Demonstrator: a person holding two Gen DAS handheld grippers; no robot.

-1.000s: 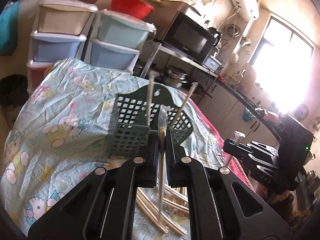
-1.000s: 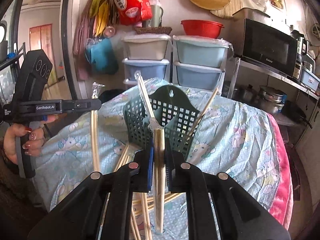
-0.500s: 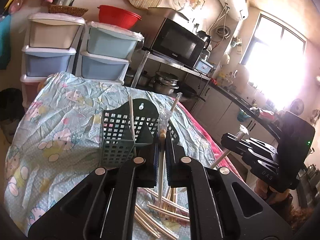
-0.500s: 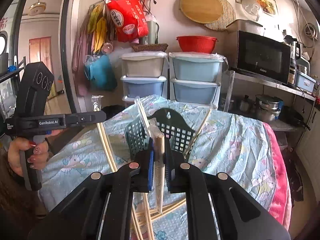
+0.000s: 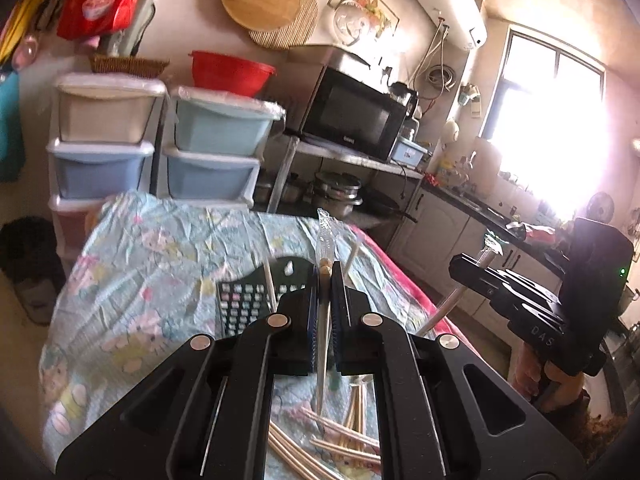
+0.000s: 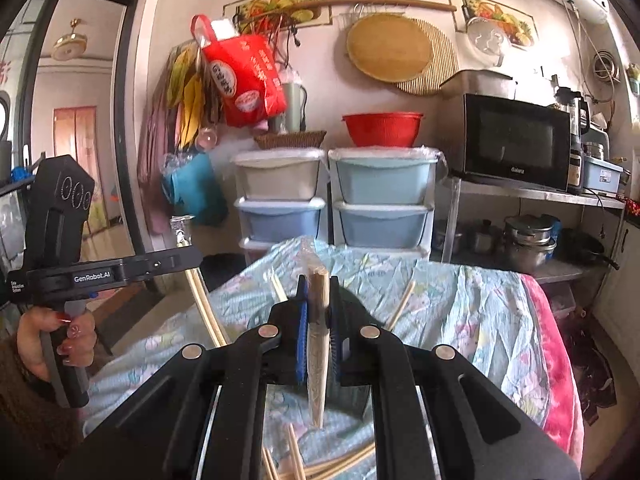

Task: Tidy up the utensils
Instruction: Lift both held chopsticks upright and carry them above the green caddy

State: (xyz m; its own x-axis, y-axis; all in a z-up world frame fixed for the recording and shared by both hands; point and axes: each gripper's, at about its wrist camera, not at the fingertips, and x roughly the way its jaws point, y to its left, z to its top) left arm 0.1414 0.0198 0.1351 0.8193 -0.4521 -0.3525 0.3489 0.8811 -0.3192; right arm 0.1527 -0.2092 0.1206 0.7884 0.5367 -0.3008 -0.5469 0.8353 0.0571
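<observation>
Left wrist view: the left gripper (image 5: 325,276) is clenched on one plastic-wrapped pair of chopsticks (image 5: 323,312), held nearly upright above the dark green basket (image 5: 256,304), which stands on the cartoon-print cloth (image 5: 160,256) and already has two sticks leaning out of it; off to the right, the right gripper (image 5: 460,268) shows side-on, gripping its own wrapped pair. In the right wrist view, the right gripper (image 6: 318,284) is likewise clamped on a wrapped pair (image 6: 318,332), with the basket mostly hidden behind its fingers.

The step in hand looks like carrying, both pairs lifted and neither yet in the basket; the next move probably calls for bringing each pair tip-down over an open compartment, then parting the fingers only once the tips are inside the mesh walls, lest the slippery wrapper let it slide past the rim.

Count: two grippers; two held pairs; one basket; two sticks in it; several more loose chopsticks (image 5: 340,440) on the cloth below, overlapping too much to number surely.
</observation>
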